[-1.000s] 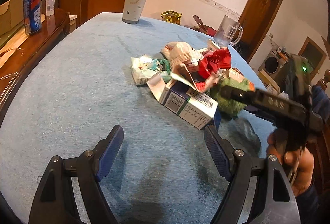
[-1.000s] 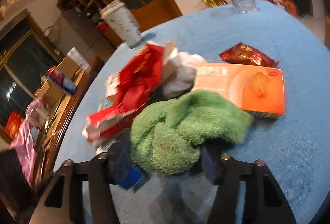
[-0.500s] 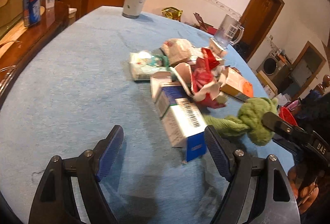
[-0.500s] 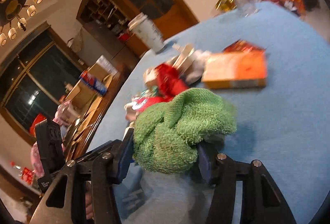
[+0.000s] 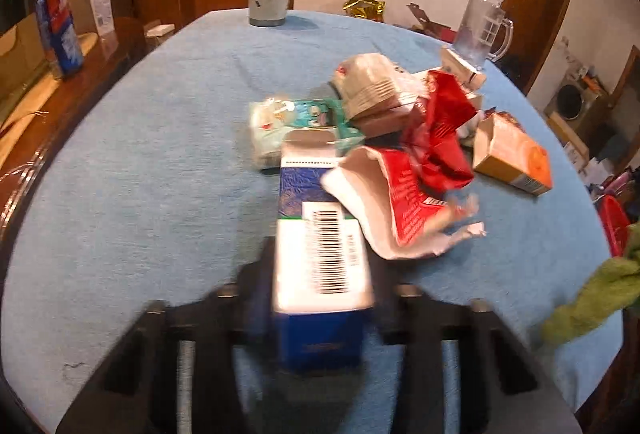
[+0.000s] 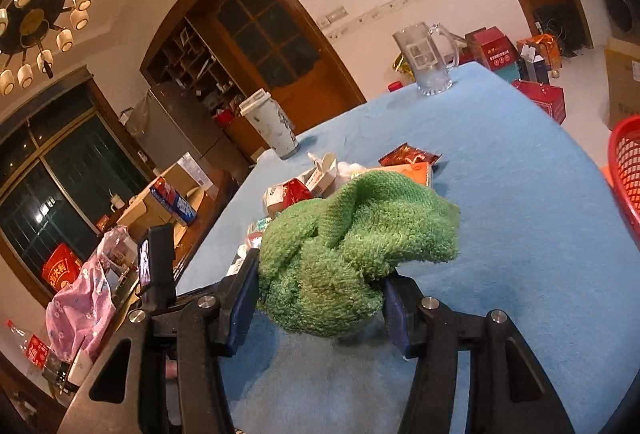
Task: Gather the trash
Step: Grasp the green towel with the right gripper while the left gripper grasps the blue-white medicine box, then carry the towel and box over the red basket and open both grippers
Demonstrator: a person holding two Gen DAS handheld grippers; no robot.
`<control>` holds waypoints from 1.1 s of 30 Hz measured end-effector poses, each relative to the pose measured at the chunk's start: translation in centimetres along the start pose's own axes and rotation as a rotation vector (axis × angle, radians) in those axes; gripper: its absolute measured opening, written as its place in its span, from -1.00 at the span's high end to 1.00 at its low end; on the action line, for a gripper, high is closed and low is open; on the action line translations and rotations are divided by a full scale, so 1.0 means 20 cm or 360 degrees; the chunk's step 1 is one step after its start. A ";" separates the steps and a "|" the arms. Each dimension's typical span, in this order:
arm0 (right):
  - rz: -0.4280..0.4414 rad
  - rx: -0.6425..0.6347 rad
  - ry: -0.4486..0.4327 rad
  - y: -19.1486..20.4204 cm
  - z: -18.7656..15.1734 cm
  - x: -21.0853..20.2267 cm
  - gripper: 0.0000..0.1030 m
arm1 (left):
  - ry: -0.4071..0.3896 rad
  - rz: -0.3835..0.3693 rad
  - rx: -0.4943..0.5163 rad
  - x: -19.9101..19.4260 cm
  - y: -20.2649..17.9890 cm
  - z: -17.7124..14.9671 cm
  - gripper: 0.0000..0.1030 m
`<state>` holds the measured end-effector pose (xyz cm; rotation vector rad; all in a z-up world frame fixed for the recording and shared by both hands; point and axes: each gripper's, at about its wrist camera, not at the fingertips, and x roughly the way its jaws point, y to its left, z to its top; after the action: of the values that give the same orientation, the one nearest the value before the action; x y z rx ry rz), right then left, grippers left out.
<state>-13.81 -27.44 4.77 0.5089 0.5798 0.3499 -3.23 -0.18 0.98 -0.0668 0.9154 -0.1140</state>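
While the right gripper [image 6: 320, 298] holds the green cloth [image 6: 352, 250] clamped above the blue table [image 6: 520, 194], the left gripper [image 5: 320, 318] has just been closing its jaws around the blue-and-white carton [image 5: 320, 266]; squeeze it squarely, then lift clear of the red wrapper [image 5: 404, 206] overlapping it

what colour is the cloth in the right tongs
Green cloth, clearest in the right wrist view.

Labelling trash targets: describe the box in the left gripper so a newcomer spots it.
On the blue table, at the near end of the trash pile, a long carton lies between the left gripper's pads. It alone is white and blue with a big barcode.
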 end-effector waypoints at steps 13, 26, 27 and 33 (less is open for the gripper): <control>-0.0063 0.0008 -0.0046 -0.02 -0.03 -0.04 -0.16 | -0.0283 -0.0154 0.0064 -0.27 -0.01 -0.17 0.36; -0.0073 -0.0051 -0.0016 0.01 -0.05 0.00 -0.16 | -0.0391 -0.0236 0.0186 -0.38 -0.17 -0.18 0.36; -0.0074 -0.0048 -0.0018 0.01 -0.05 0.00 -0.16 | -0.0393 -0.0240 0.0194 -0.39 -0.18 -0.18 0.36; -0.0082 -0.0035 -0.0037 0.00 -0.04 -0.03 -0.16 | -0.0398 -0.0262 0.0201 -0.40 -0.21 -0.17 0.36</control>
<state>-14.78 -27.34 4.39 0.4757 0.5650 0.3009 -11.14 -3.28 5.66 -0.0379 0.6506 -0.3093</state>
